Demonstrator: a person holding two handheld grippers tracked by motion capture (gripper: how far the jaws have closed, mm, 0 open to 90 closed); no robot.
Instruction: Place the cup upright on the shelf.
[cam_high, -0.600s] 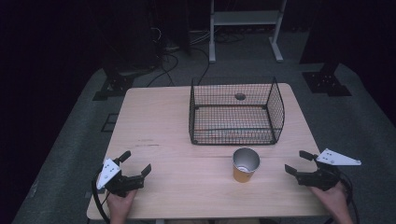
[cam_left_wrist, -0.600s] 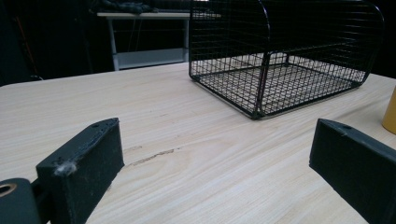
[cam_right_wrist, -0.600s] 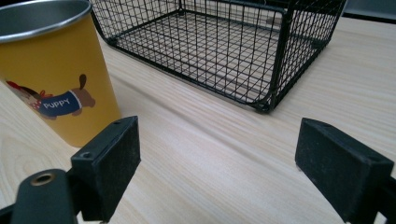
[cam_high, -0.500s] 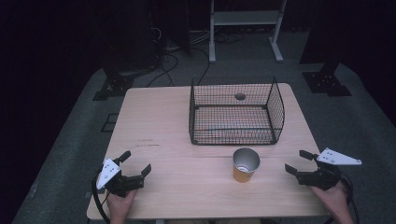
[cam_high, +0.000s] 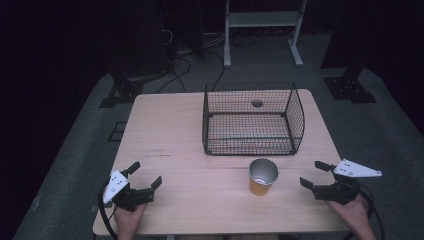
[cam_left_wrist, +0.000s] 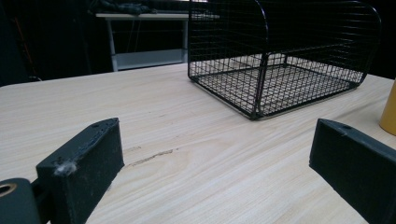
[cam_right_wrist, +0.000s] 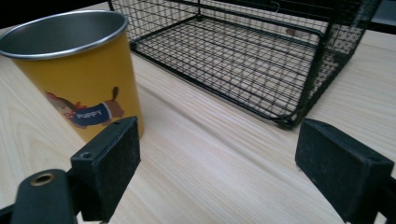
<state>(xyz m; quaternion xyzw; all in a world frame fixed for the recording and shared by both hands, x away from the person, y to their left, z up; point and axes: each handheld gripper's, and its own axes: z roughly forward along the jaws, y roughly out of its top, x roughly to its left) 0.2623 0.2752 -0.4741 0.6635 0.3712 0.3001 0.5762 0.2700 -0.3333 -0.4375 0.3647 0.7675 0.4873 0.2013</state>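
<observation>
Yellow cup (cam_high: 262, 176) upright on table (cam_high: 170, 130), mouth up, just before wire basket (cam_high: 250, 121), right gripper (cam_high: 313, 175) near, jaws spread, left gripper (cam_high: 145, 176) well apart, jaws spread

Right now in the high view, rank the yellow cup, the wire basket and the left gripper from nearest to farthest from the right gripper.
1. yellow cup: just left of the right gripper, near the front edge.
2. wire basket: behind the cup, toward the table's far side.
3. left gripper: across the table, at the front left corner.
</observation>
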